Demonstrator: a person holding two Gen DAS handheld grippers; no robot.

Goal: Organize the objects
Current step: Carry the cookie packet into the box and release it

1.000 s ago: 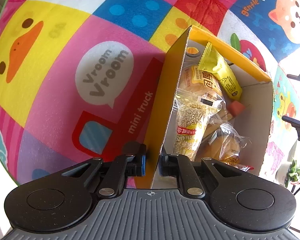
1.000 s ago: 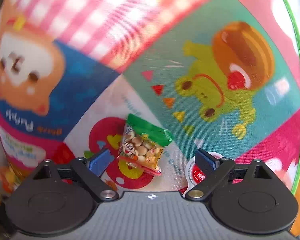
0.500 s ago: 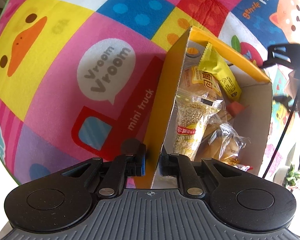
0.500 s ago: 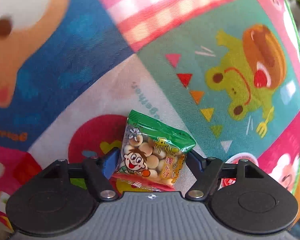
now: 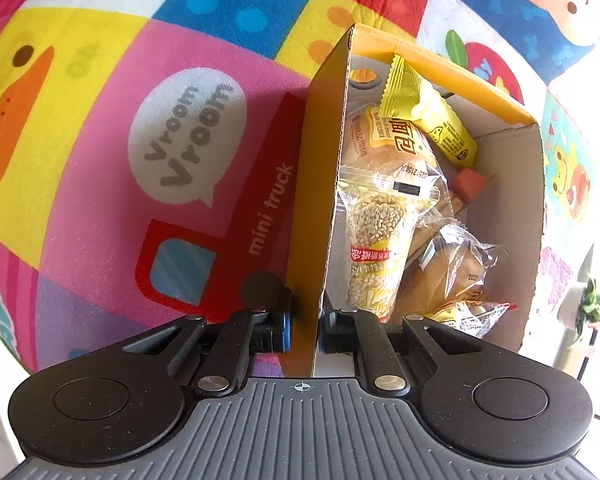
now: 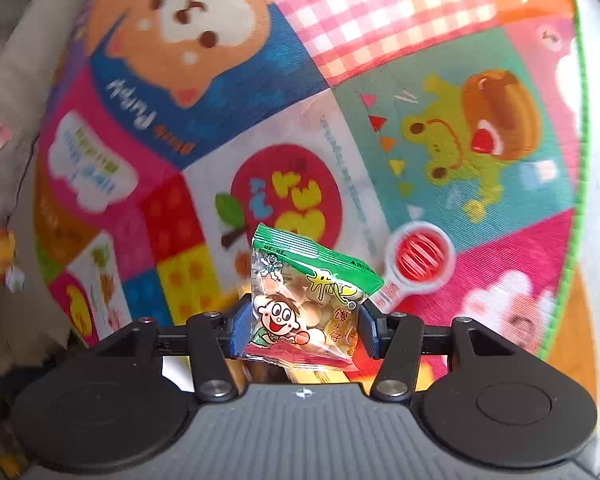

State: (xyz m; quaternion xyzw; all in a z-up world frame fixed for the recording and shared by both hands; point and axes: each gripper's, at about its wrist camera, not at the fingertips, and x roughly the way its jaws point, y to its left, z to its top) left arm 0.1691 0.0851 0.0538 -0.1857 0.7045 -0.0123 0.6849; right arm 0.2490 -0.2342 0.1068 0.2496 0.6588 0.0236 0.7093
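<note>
The left gripper point(image 5: 303, 326) is clenched on the near wall of the snack-filled yellow box point(image 5: 314, 184) on the play mat point(image 5: 100, 120). The right gripper point(image 6: 302, 326), whose jaws have just been closing, grasps the green-topped biscuit packet point(image 6: 308, 300) above the mat, near a small red-and-white tub point(image 6: 418, 258).

Cartoon play mat point(image 6: 380, 32) underneath; potted plant point(image 5: 594, 308) beyond mat edge.

The snack packet point(image 6: 306, 304) was glossy plastic film; the box point(image 5: 314, 184) matt cardboard; the play mat point(image 5: 100, 120) woven printed cloth.
</note>
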